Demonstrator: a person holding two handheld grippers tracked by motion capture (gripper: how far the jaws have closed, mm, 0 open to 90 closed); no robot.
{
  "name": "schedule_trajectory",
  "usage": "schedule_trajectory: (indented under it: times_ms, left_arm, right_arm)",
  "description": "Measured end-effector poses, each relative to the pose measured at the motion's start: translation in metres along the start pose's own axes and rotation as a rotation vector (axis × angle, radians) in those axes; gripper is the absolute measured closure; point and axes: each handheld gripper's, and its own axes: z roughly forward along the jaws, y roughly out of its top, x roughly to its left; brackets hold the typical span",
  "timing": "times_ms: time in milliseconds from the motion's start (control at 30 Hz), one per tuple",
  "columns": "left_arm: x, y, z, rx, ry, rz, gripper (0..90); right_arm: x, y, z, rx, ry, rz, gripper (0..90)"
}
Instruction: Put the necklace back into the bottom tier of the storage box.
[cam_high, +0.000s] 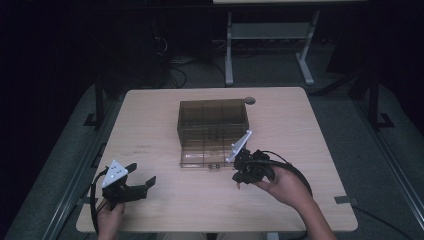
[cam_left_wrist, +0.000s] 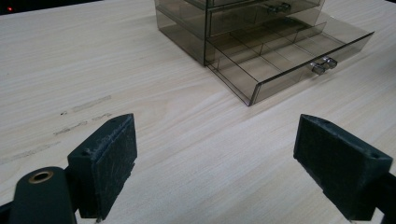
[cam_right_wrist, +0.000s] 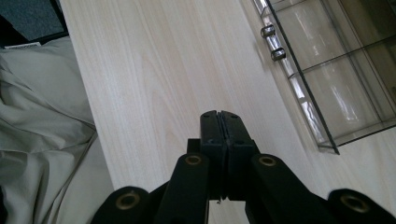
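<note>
at the left of the high view, the left gripper (cam_high: 145, 182) sits low over the near left part of the wooden table (cam_high: 150, 125), held by the person's left hand (cam_high: 109, 216) at the table's near edge. its jaws stand wide apart with nothing between them; in the left gripper view they frame bare wood, pointing toward the drawer box.

at the middle of the table stands the smoky clear drawer box (cam_high: 213, 117). its bottom drawer (cam_high: 207, 158) is pulled out toward the person, and its divided compartments look empty. a small pair of handle knobs (cam_high: 214, 165) sits on the drawer's front.

to the right, the right gripper (cam_high: 239, 181) hovers just beside the open drawer's near right corner, held by the right hand (cam_high: 285, 186). its jaws are pressed together on nothing. in the right gripper view, the closed pads (cam_right_wrist: 219, 122) point over bare wood, with the drawer front and knobs off to one side.
</note>
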Motion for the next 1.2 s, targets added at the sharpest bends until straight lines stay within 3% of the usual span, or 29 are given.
schedule_trajectory:
  times_ms: [433, 800, 1200]
  left_arm:
    - [0.001, 0.000, 0.000, 0.003, -0.001, 0.006, 13.0]
    - [0.001, 0.000, 0.000, -0.007, -0.003, 0.001, 13.0]
    - [0.001, 0.000, 0.001, -0.001, -0.012, 0.003, 13.0]
  right_arm:
    - [-0.015, 0.018, -0.005, -0.032, 0.018, 0.004, 88.6]
    - [-0.027, 0.033, 0.004, -0.011, 0.032, 0.021, 88.6]
    - [-0.035, 0.052, 0.011, -0.014, 0.025, 0.005, 88.6]
